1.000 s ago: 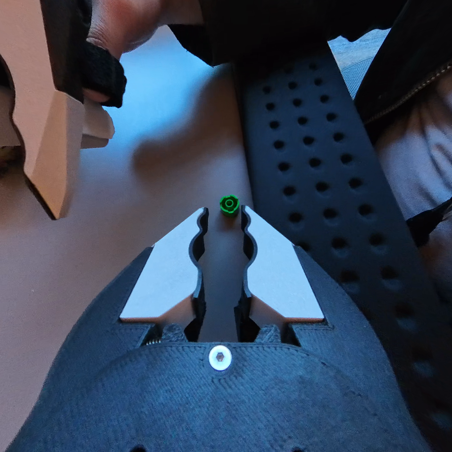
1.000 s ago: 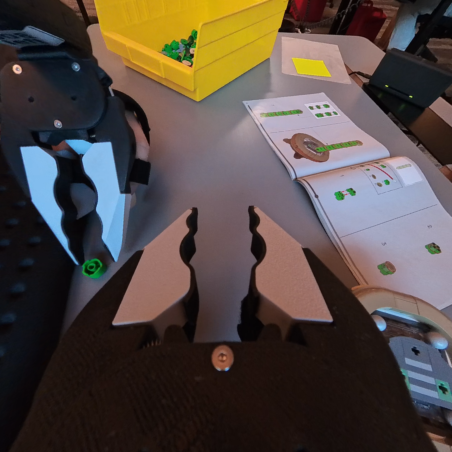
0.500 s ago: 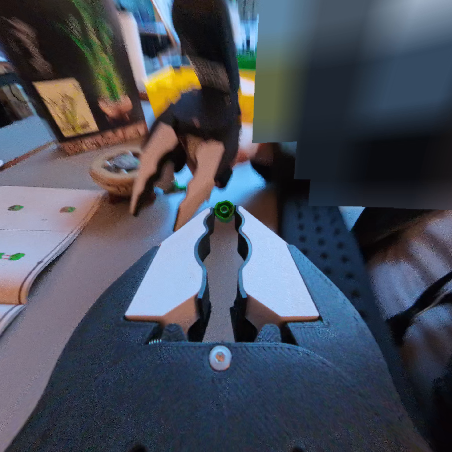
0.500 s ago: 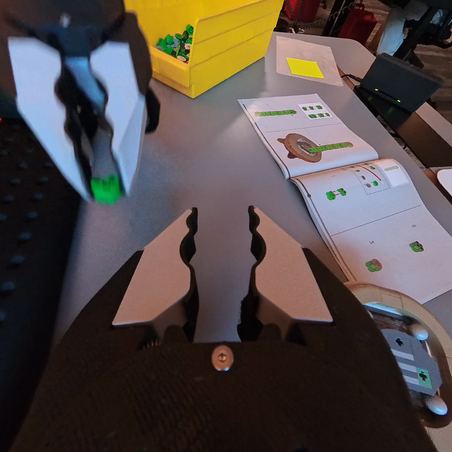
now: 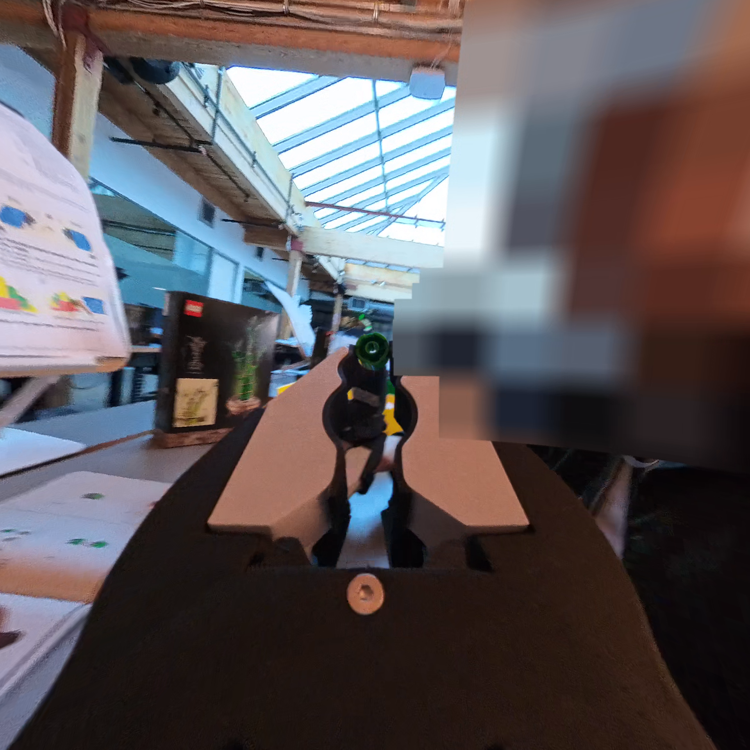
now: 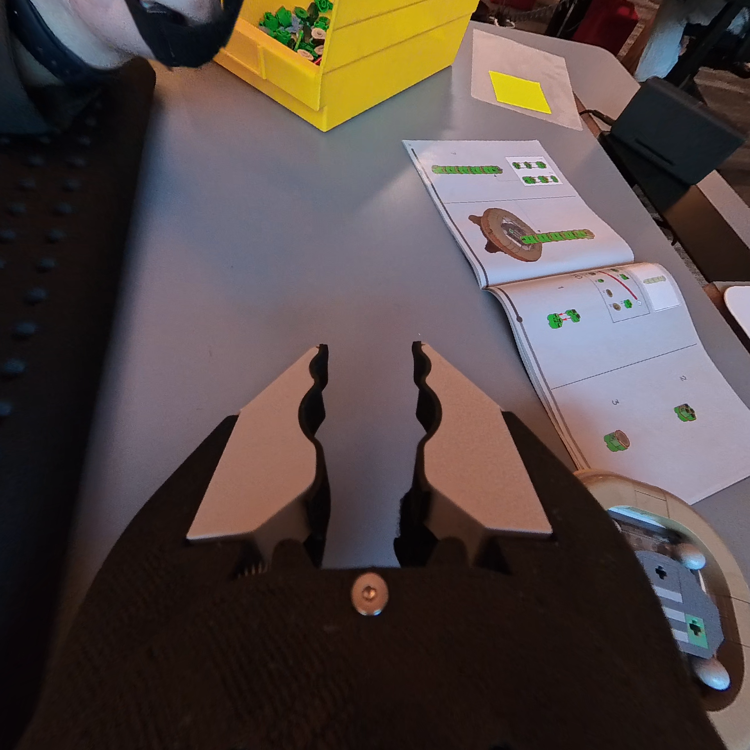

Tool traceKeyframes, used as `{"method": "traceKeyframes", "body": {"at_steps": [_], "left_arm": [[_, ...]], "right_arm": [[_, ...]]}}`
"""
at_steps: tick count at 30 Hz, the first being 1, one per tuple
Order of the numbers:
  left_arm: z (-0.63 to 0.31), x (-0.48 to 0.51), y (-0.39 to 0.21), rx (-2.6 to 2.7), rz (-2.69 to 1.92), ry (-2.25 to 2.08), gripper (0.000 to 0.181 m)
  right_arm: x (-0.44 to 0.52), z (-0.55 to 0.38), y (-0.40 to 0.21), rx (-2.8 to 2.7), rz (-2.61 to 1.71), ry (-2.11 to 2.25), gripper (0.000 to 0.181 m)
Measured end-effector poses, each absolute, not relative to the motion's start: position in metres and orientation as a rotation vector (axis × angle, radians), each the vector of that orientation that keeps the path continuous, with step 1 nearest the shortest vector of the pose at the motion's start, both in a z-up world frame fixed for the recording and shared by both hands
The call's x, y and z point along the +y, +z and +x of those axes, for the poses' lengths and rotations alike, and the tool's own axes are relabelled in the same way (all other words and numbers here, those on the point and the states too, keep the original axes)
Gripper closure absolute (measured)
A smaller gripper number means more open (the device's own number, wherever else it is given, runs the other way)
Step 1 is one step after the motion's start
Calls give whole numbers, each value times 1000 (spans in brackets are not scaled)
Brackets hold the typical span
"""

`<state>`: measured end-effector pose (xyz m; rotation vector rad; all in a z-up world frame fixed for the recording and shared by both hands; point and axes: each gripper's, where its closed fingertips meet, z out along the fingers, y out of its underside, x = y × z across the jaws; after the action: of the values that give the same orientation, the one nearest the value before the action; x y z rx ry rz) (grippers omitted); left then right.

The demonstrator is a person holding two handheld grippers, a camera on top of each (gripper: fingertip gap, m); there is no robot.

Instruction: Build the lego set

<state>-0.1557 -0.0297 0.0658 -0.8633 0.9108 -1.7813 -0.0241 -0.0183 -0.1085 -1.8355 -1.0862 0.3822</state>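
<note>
My left gripper (image 5: 371, 359) is shut on a small round green lego piece (image 5: 371, 350) at its fingertips, lifted high and tilted up toward the ceiling. My right gripper (image 6: 369, 347) is open and empty, low over the grey table (image 6: 264, 243). The round tan lego base with a grey plate (image 6: 673, 584) sits at the right gripper's lower right. The open instruction booklet (image 6: 568, 308) lies to the right. A yellow bin (image 6: 357, 61) of green and tan pieces stands at the back.
A black perforated mat (image 6: 48, 284) lies along the table's left side. A black box (image 6: 673, 138) and a sheet with a yellow square (image 6: 521, 91) sit at the far right. The dark set box (image 5: 203, 365) stands on the table in the left wrist view. Tip to tip, the grippers are about 20 centimeters apart.
My left gripper closed on the green piece, lifted it off the table and swung upward, leaving the right wrist view. The right gripper stayed open and shifted slightly.
</note>
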Motion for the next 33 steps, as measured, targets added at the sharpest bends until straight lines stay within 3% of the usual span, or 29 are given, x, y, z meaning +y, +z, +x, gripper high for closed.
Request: {"method": "traceKeyframes", "body": {"at_steps": [1,6,24,33], "left_arm": [[-153,-32,63,947,-863,-1701,168],[-144,-46,55,1065,-819,-1495,167],[-128,-58,35,1203,-822,-1364,168],[-88,-15,-104,1656,-1325,-584,166]], "right_arm": [[-18,-24,-109,-1087,-1836,383,140],[-19,-25,-111,-1099,-1841,378,141],[-19,-25,-116,-1118,-1852,362,141],[-19,-24,-119,-1135,-1857,342,141]]}}
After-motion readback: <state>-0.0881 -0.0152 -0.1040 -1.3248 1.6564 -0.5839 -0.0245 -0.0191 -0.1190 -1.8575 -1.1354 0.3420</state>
